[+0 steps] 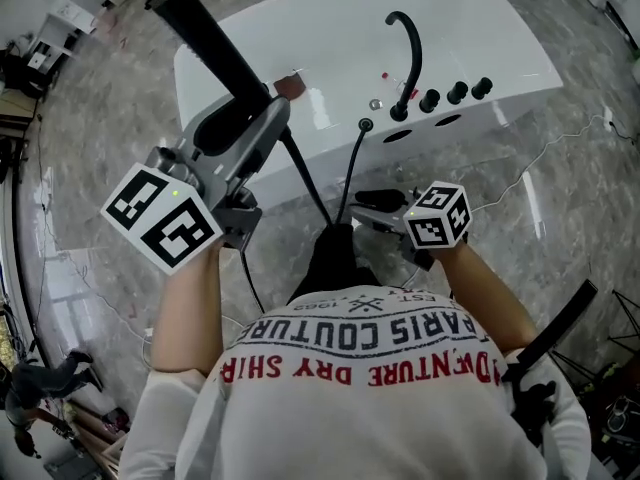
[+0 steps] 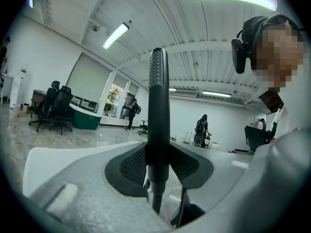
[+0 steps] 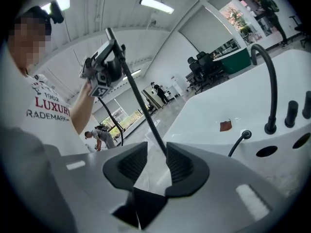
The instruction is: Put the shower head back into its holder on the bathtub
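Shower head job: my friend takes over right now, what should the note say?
Left claw: shut on the shower head, held up, away from the tub.
Right claw: open, gripping nothing; the hose runs close in front of it.
Done: shower head is in the grip.
Left: carry it to the tub and seat it in its holder, which I can't pick out here.

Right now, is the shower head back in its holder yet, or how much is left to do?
Not yet. Done: the shower head is picked up. In hand: the left gripper clamps it, short of the bathtub; the right gripper is open by the hose. Left: seating it in the tub's deck, where the openings near the knobs look empty.
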